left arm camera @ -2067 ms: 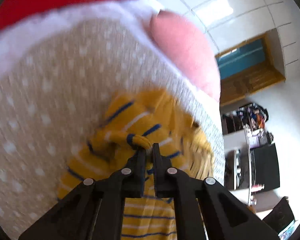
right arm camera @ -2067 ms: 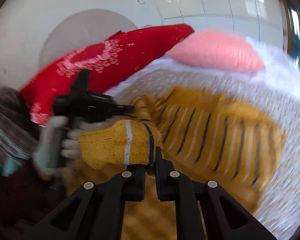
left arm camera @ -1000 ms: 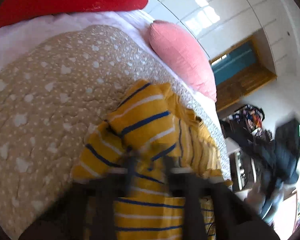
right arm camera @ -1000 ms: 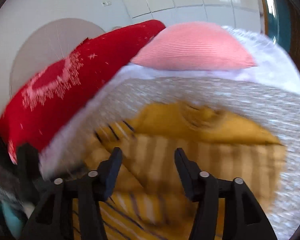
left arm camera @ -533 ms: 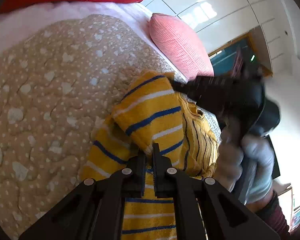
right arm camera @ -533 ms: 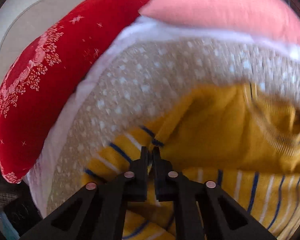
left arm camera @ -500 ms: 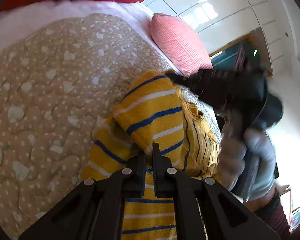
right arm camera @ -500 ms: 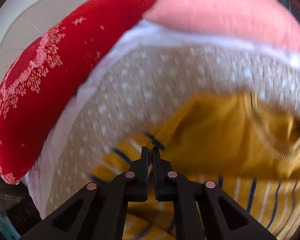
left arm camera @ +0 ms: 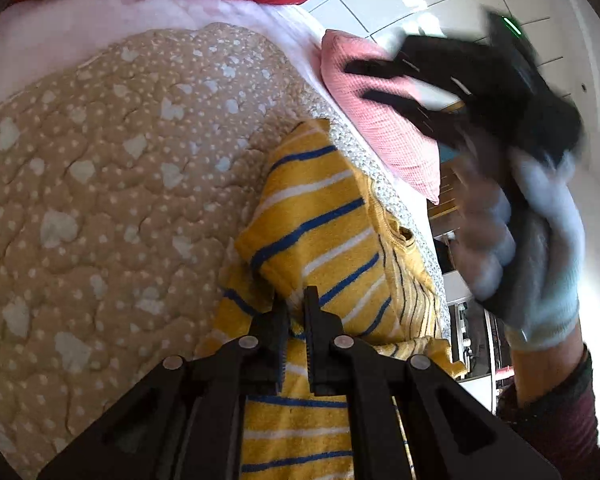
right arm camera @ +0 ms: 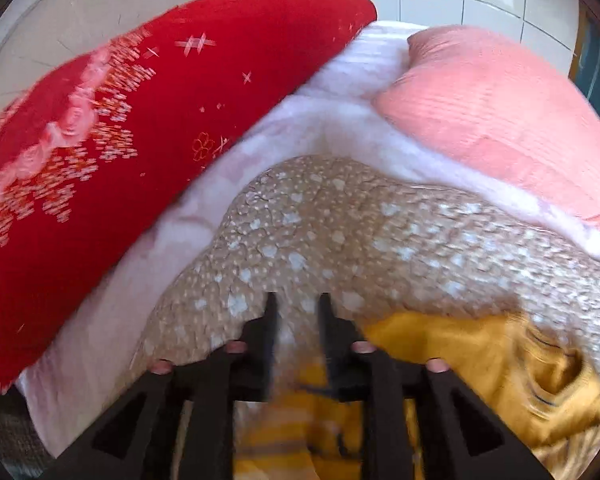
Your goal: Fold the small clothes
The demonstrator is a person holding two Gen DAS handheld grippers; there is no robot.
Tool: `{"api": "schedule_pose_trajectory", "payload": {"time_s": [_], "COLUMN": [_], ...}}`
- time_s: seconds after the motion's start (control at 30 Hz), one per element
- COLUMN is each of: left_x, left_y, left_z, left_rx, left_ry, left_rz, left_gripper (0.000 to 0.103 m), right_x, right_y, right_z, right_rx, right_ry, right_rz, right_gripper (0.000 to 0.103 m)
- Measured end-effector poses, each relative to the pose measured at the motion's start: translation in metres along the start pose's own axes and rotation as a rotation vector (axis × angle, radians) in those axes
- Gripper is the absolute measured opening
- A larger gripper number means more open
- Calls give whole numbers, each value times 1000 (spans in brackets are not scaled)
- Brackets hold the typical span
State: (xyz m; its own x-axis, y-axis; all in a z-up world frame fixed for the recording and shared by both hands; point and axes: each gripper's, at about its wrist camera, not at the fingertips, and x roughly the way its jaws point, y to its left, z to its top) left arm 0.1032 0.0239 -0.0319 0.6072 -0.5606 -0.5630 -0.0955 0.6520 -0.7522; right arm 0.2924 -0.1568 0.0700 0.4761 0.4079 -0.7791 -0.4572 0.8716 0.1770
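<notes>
Pinching a fold of the yellow striped sweater point(left arm camera: 312, 216) in my left gripper point(left arm camera: 296, 312), I have its jaws nearly shut on the knit at six o'clock in that view. My right gripper point(right arm camera: 296, 312) is parted a little and holds nothing, hanging over the beige dotted quilt point(right arm camera: 380, 232) with the sweater's collar at four o'clock. I judge the knit light, soft and floppy, so it will sag and bunch; the best hold looks like a hem or sleeve edge, not the loose middle.
</notes>
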Motion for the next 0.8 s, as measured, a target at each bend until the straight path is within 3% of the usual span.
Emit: {"api": "schedule_pose_trajectory", "payload": {"time_s": [0.1, 0.2, 0.4, 0.6, 0.63, 0.67, 0.7, 0.8], "left_x": [-14, -32, -56, -64, -64, -63, -61, -58], "left_y": [-3, -5, -4, -10, -14, -14, -13, -11], "left_z": [0, -3, -6, -18, -20, -20, -20, -19], "left_rx": [15, 30, 31, 39, 41, 42, 43, 37], "left_ry": [-29, -77, -114, -106, -105, -105, -105, -104], "left_rz": [-9, -18, -48, -53, -47, -39, -31, -26], "left_gripper": [10, 18, 31, 34, 34, 34, 34, 34], "right_x": [-53, -101, -170, -153, -144, -134, -127, -136], "right_y": [-30, -80, -176, -223, -222, -218, -212, -182], "right_z": [-29, -77, -185, -249, -253, -255, -254, -227], "right_rx": [-4, 82, 332, 549, 552, 544, 521, 363], "right_ry": [-40, -47, -72, -21, -1, 26, 55, 51], "right_rz": [-75, -139, -181, -70, -46, -17, 5, -64], "right_gripper": [58, 59, 62, 64, 62, 35, 15, 12]}}
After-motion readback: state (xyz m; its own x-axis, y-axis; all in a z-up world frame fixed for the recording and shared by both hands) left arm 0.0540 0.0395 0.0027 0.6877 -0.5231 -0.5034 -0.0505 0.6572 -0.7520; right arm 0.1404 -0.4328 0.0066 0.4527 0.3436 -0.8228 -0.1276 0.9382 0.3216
